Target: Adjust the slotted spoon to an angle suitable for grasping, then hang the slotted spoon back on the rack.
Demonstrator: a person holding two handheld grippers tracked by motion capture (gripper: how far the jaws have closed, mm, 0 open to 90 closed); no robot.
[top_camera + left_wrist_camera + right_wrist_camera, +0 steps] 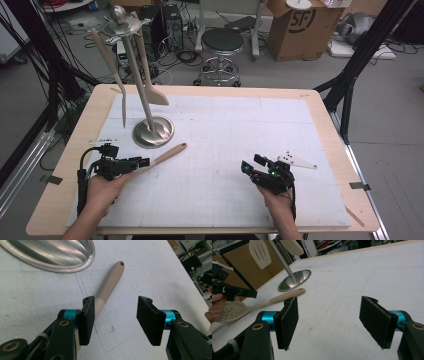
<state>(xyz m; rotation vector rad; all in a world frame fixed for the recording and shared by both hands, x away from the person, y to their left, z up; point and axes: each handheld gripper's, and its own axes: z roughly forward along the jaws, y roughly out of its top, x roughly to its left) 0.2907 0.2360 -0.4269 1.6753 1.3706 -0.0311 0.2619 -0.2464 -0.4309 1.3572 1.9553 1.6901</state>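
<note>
1. Skimmer spoon (162,156), beige, is lying on the white mat (225,170) at the left centre of the high view, its long axis running diagonally; the handle tip with its hanging hole is pointing toward the upper right of the frame, near the steel stand base (153,132).
2. Left gripper (139,162) is sitting over the spoon's lower end with its jaws spread apart; in the left gripper view the handle (110,282) is passing just beside the left jaw, and I cannot tell whether it is touching.
3. Right gripper (252,167) is hovering at the lower right of the high view, jaws wide apart and holding nothing.
4. Perforated bowl (230,311) of the spoon is showing at the left edge of the right gripper view, partly covered by the person's hand; in the high view it is hidden under the gripper.
5. Utensil stand (135,70) is rising at the upper left, with a slotted turner (150,75) and another utensil (112,72) hanging from it.
</note>
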